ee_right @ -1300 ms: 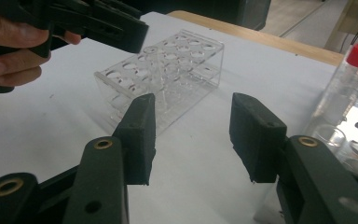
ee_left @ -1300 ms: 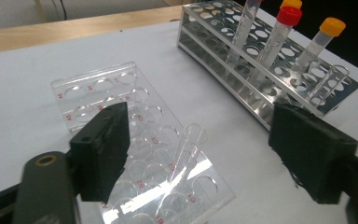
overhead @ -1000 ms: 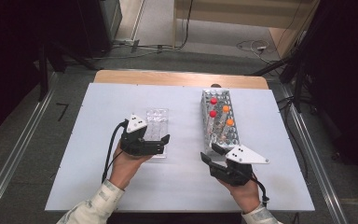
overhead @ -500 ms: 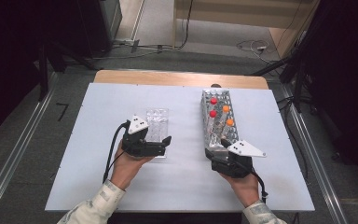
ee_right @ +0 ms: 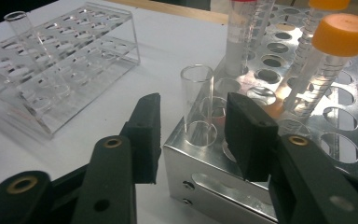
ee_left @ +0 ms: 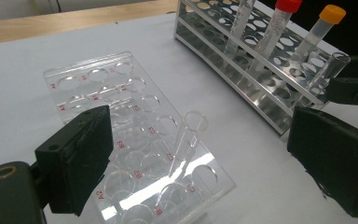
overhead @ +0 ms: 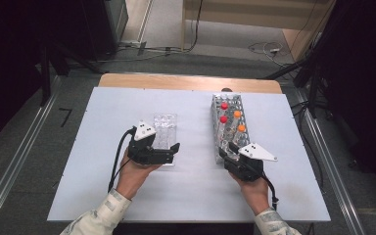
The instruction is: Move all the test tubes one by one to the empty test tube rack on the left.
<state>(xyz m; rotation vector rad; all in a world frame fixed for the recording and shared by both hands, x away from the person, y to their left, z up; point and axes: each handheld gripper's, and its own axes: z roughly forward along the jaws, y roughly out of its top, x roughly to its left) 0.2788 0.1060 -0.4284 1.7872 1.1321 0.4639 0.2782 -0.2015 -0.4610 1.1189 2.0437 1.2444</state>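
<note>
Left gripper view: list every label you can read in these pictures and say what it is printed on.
"A2", "B3", "C2" and "C1": red well labels on the clear plastic rack.
The other red labels on that rack: too blurred to read.
Scale marks on the capped tubes in the metal rack: too small to read.

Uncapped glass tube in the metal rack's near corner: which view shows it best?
The right gripper view: the uncapped tube stands close-up between the right tool's jaws, pads not yet touching. The left gripper view shows it small at the rack's end. In the high view it is too small to make out.
</note>
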